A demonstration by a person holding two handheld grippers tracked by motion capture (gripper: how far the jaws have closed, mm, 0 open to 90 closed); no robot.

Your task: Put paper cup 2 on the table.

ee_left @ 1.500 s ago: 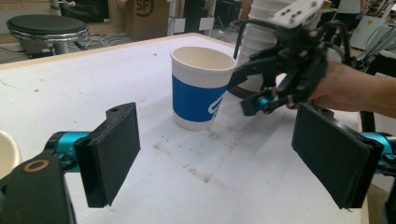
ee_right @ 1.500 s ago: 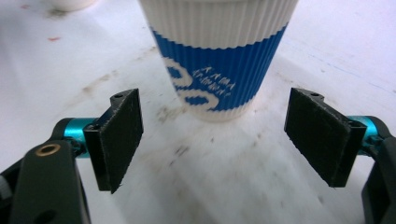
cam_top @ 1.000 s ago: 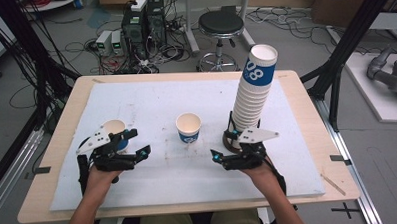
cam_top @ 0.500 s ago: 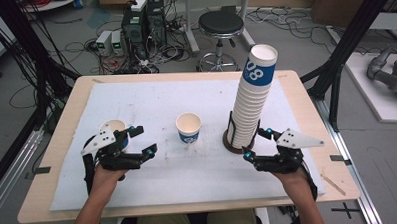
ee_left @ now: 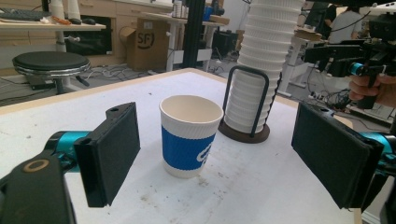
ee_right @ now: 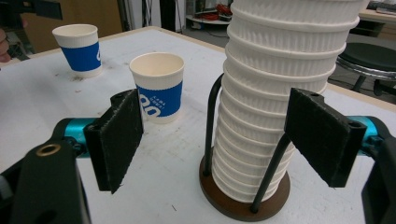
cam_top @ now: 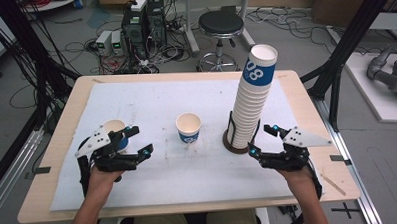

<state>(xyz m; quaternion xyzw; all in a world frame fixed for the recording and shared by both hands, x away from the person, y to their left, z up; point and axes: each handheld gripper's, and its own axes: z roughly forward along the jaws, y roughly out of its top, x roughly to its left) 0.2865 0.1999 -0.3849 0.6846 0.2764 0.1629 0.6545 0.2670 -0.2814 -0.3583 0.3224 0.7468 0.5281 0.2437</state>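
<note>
1. The left gripper [cam_top: 131,143] is released; its jaws stand wide apart and hold nothing. In the high view it covers part of a blue-and-white paper cup [cam_top: 116,131] just behind it, so I cannot tell if it touches this cup.
2. A second cup [cam_top: 188,128] stands upright near the middle of the surface [cam_top: 151,101], apart from both grippers. In the left gripper view this cup [ee_left: 191,134] appears between the two jaws but farther off.
3. The right gripper [cam_top: 261,140] is also released and empty, just beside the cup stack [cam_top: 253,95].
4. The stack stands in a dark wire holder [ee_right: 243,196] with a round base. In the right gripper view its top is cut off.
5. The print on the cups is too small to read fully.
</note>
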